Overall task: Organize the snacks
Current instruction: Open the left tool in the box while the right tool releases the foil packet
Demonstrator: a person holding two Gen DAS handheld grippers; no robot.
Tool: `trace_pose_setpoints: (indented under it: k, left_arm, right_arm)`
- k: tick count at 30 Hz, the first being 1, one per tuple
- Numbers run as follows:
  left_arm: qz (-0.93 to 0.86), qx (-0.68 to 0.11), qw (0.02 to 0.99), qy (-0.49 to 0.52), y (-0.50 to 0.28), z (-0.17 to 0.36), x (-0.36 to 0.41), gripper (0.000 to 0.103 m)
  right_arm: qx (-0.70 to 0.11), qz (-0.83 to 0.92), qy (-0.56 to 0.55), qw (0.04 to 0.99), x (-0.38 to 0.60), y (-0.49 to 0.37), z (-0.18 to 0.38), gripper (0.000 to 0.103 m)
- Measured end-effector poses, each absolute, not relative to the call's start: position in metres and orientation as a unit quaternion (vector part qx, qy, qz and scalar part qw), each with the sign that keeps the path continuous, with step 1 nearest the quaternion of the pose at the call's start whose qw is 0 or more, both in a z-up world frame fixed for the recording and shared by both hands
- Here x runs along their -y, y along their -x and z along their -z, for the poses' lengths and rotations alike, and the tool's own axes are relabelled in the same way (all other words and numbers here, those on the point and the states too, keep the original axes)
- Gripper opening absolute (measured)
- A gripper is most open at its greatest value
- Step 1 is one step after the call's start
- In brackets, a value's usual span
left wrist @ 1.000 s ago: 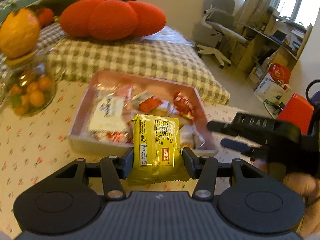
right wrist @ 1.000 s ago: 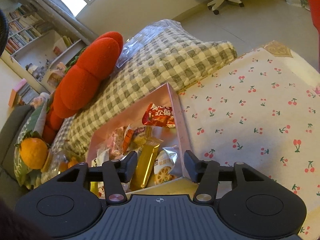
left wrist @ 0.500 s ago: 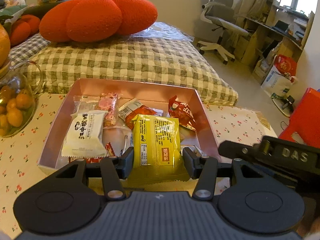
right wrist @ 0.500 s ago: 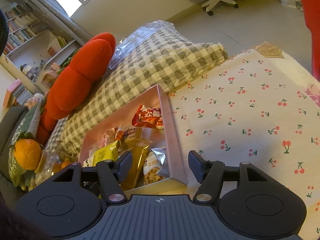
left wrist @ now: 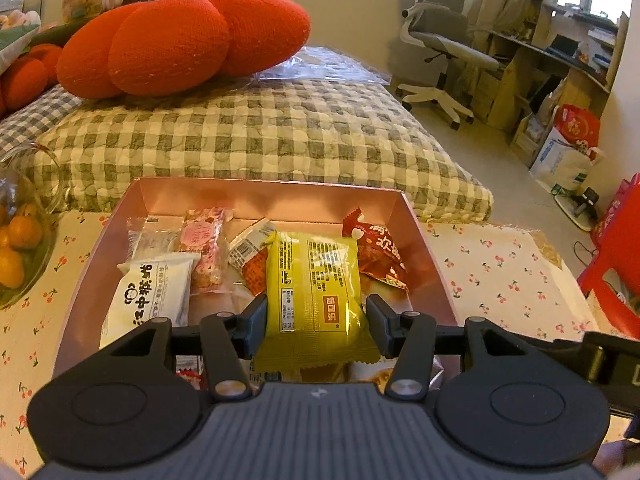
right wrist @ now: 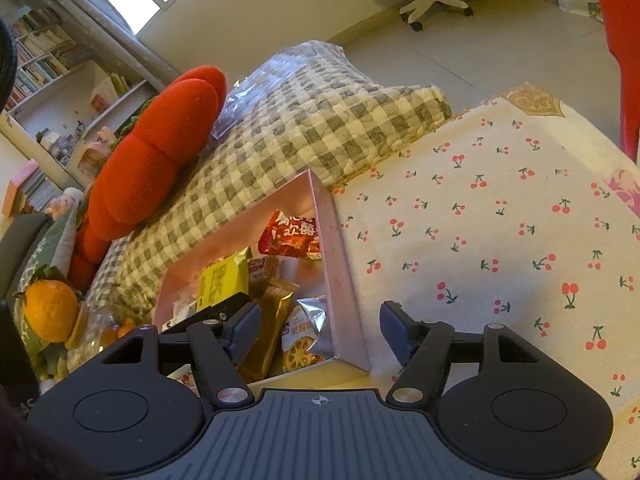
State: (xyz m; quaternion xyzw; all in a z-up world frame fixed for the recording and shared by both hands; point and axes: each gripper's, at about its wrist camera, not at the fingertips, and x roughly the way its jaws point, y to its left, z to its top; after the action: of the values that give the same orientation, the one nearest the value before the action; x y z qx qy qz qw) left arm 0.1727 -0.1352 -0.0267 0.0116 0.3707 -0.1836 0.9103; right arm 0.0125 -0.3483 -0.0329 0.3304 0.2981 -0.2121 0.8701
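Observation:
A pink open box [left wrist: 272,186] on the cherry-print tablecloth holds several snack packets. My left gripper [left wrist: 316,320] hangs over the box's near half with a yellow snack packet [left wrist: 316,280] between its pads. The pads still touch the packet while the jaws start opening. In the right wrist view the same yellow packet [right wrist: 222,280] shows inside the box [right wrist: 340,280], with the left gripper's black finger beside it. My right gripper [right wrist: 320,328] hovers at the box's near right corner. Its jaws are open and widening, with nothing held. A red packet [left wrist: 376,252] and a white one [left wrist: 152,292] lie in the box.
A glass jar of small oranges [left wrist: 20,240] stands left of the box. Behind it lie a checked cushion [left wrist: 248,136] and a red pumpkin pillow [left wrist: 180,40]. The tablecloth [right wrist: 500,220] stretches right of the box. A red stool [left wrist: 616,248] stands past the table's right edge.
My left gripper has carried the yellow packet forward and down, from the box's near edge to over its contents. The right gripper's jaws have spread wider while it stayed put.

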Motion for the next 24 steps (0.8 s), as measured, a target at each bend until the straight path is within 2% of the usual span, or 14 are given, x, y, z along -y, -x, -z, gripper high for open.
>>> trace_pose_setpoints:
  k: [2, 4, 10, 14, 16, 22, 24]
  left_arm:
    - [0.178, -0.367, 0.913, -0.013, -0.173, 0.028, 0.135, 0.051]
    - [0.178, -0.367, 0.913, -0.011, -0.173, 0.028, 0.134, 0.063]
    - [0.180, -0.360, 0.915, -0.018, -0.169, 0.022, 0.133, 0.076]
    - [0.175, -0.364, 0.915, -0.018, -0.164, 0.018, 0.127, 0.081]
    - [0.179, -0.361, 0.915, -0.014, -0.161, 0.014, 0.122, 0.087]
    - [0.174, -0.362, 0.916, -0.013, -0.147, 0.006, 0.104, 0.089]
    - [0.170, -0.362, 0.916, -0.017, -0.141, 0.004, 0.098, 0.091]
  right_arm:
    - [-0.300, 0.212, -0.330, 0.870, 0.348, -0.013, 0.034, 0.067]
    - [-0.301, 0.213, -0.329, 0.869, 0.349, -0.014, 0.034, 0.067]
    - [-0.301, 0.215, -0.330, 0.869, 0.349, -0.014, 0.034, 0.070]
    - [-0.302, 0.212, -0.320, 0.872, 0.348, -0.013, 0.031, 0.072]
    - [-0.303, 0.212, -0.315, 0.874, 0.346, -0.012, 0.029, 0.073]
    - [-0.298, 0.205, -0.315, 0.878, 0.340, -0.009, 0.020, 0.074]
    - [-0.297, 0.201, -0.309, 0.881, 0.335, -0.007, 0.016, 0.078]
